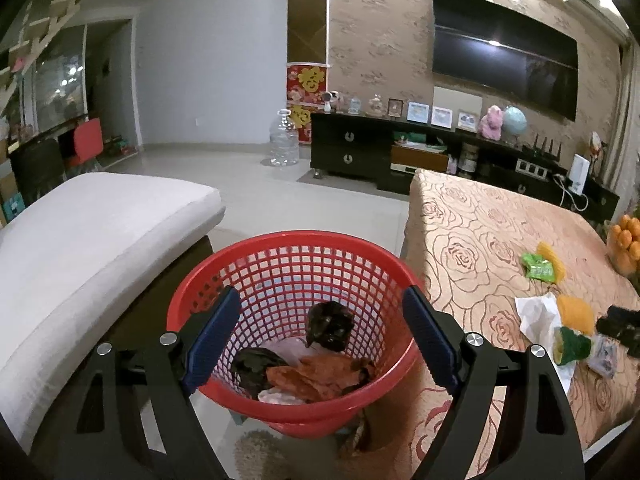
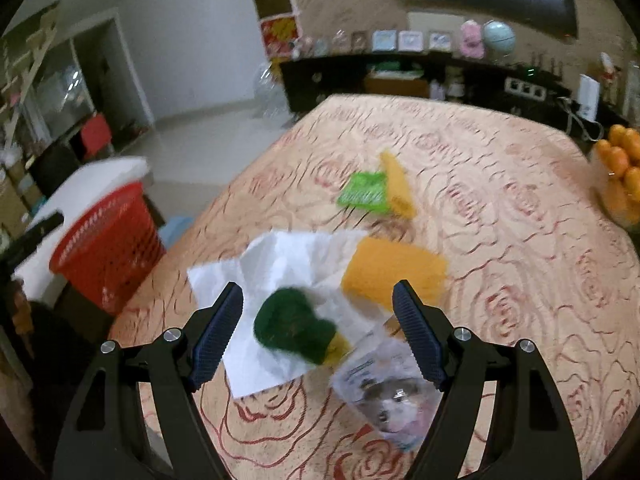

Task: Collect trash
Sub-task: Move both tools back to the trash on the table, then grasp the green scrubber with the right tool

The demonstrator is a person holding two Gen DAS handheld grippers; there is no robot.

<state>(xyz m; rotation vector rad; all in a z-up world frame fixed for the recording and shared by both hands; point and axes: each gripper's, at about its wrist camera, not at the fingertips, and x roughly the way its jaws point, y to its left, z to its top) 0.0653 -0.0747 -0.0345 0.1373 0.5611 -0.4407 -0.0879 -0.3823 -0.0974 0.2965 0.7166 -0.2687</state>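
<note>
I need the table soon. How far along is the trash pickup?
Partly done: the basket already holds crumpled scraps. Both tools, left and right, are open and hold nothing. Left on the table: napkin, green wrapper, other scraps.

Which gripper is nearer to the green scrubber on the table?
Right. The right gripper hangs just above the green scrubber, jaws open. The left gripper is over the red basket, beside the table.
</note>
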